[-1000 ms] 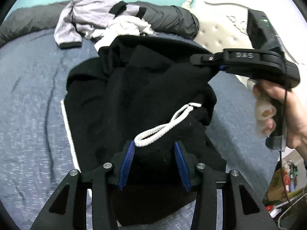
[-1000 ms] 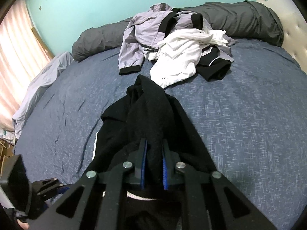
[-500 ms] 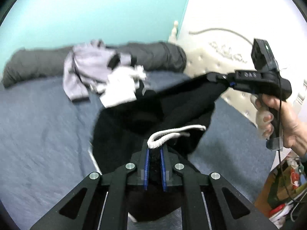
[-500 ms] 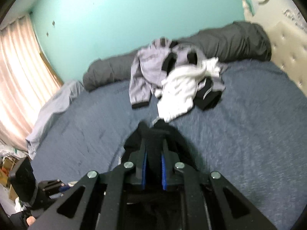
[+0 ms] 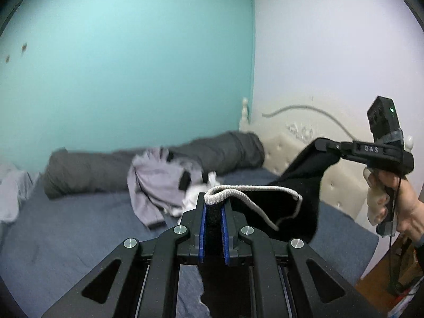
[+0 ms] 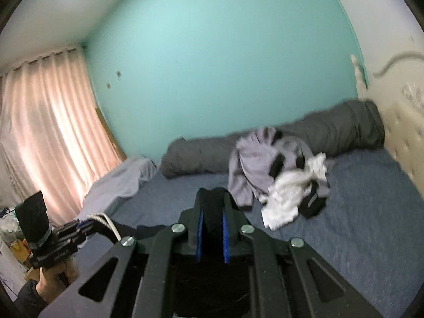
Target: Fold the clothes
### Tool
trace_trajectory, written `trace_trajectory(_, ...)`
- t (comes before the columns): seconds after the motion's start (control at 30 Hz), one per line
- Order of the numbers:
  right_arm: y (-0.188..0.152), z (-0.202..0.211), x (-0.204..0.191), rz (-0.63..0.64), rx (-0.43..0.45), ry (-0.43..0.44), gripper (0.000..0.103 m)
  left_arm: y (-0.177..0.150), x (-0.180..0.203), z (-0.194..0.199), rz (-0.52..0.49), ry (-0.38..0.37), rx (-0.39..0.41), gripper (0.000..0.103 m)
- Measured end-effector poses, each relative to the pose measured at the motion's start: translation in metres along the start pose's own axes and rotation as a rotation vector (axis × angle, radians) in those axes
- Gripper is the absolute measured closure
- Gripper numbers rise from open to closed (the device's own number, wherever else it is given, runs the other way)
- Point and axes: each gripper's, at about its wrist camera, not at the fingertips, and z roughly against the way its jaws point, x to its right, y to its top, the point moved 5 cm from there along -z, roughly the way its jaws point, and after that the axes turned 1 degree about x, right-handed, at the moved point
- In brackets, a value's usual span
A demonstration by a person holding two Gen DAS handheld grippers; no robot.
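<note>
The black garment [image 5: 296, 185] hangs in the air above the bed [image 5: 79, 228], stretched between both grippers; the left gripper [image 5: 213, 212] is clamped on its waist edge, where a white drawstring [image 5: 246, 194] loops over the fingertips; the right gripper [image 6: 212, 212] pinches another black fold; only the left view shows the cloth spanning to the right tool; only the right view shows the curtain [image 6: 47, 137]; a heap of clothes [image 6: 281, 175] lies near the bed's head end.

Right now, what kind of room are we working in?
Most likely a bedroom: a bed with a blue-grey sheet, a cream tufted headboard, and pale pink curtains beside a teal wall.
</note>
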Motion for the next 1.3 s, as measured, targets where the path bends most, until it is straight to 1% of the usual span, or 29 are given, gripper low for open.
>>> trace_trajectory(0.1, 0.028, 0.026, -0.033, 0.036, 0.043, 0.018, 0.093, 0.038, -0.002, 0.033, -0.021, 0.021, 0.049, 0.093)
trace_trajectory(0.17, 0.044, 0.043, -0.058, 0.067, 0.067, 0.029, 0.093, 0.058, -0.002, 0.053, -0.034, 0.031, 0.08, 0.093)
trace_trajectory(0.3, 0.06, 0.073, -0.094, 0.116, 0.099, 0.052, 0.093, 0.087, -0.006, 0.089, -0.048, 0.042, 0.123, 0.093)
trace_trajectory(0.43, 0.063, 0.093, -0.118, 0.155, 0.113, 0.059, 0.093, 0.094, -0.007, 0.11, -0.057, 0.052, 0.138, 0.093)
trace_trajectory(0.57, 0.051, 0.097, -0.125, 0.153, 0.093, 0.053, 0.093, 0.082, -0.005, 0.114, -0.062, 0.052, 0.118, 0.093)
trace_trajectory(0.63, 0.04, 0.094, -0.124, 0.144, 0.08, 0.051, 0.093, 0.068, -0.006, 0.106, -0.06, 0.051, 0.085, 0.093)
trace_trajectory(0.7, 0.02, 0.086, -0.12, 0.132, 0.053, 0.049, 0.093, 0.054, -0.007, 0.098, -0.057, 0.05, 0.051, 0.093)
trace_trajectory(0.8, -0.01, 0.07, -0.11, 0.109, -0.001, 0.035, 0.093, 0.023, -0.013, 0.066, -0.035, 0.045, -0.008, 0.093)
trace_trajectory(0.9, -0.038, 0.048, -0.092, 0.074, -0.051, 0.023, 0.093, -0.007, -0.021, 0.033, -0.013, 0.038, -0.066, 0.093)
trace_trajectory(1.1, -0.098, -0.013, -0.036, 0.004, -0.172, -0.024, 0.093, -0.07, -0.032, -0.051, 0.017, 0.011, -0.199, 0.093)
trace_trajectory(1.3, -0.145, -0.064, 0.023, -0.054, -0.263, -0.076, 0.093, -0.12, -0.039, -0.129, 0.045, -0.031, -0.295, 0.093)
